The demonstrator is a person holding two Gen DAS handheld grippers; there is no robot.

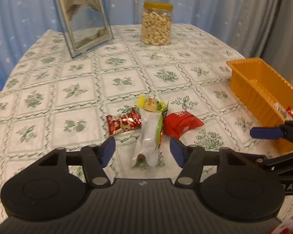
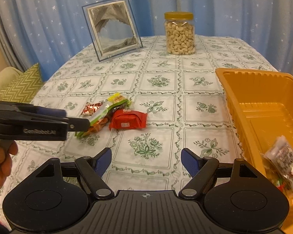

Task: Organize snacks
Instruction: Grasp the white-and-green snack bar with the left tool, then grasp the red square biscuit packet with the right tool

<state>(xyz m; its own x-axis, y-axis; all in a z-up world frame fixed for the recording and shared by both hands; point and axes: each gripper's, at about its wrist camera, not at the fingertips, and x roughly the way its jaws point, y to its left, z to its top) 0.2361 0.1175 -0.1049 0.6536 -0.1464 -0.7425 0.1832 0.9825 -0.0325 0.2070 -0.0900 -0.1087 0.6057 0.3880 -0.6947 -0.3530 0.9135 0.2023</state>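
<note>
Several snack packets lie together on the tablecloth: a long green-and-clear packet (image 1: 149, 136) (image 2: 99, 117), a red packet (image 1: 182, 123) (image 2: 129, 120), a shiny red wrapper (image 1: 124, 122) (image 2: 91, 108) and a small yellow packet (image 1: 150, 104) (image 2: 119, 98). My left gripper (image 1: 142, 149) is open, its fingers either side of the long packet's near end. My right gripper (image 2: 146, 160) is open and empty above bare cloth, left of the orange tray (image 2: 263, 105) (image 1: 263, 81). A clear dark-printed packet (image 2: 287, 161) lies in the tray's near end.
A jar of cashews (image 1: 157, 23) (image 2: 179, 34) and a framed sand picture (image 1: 83, 17) (image 2: 113, 28) stand at the table's far side. Blue curtains hang behind. A green cushion (image 2: 23, 85) sits off the table's left edge.
</note>
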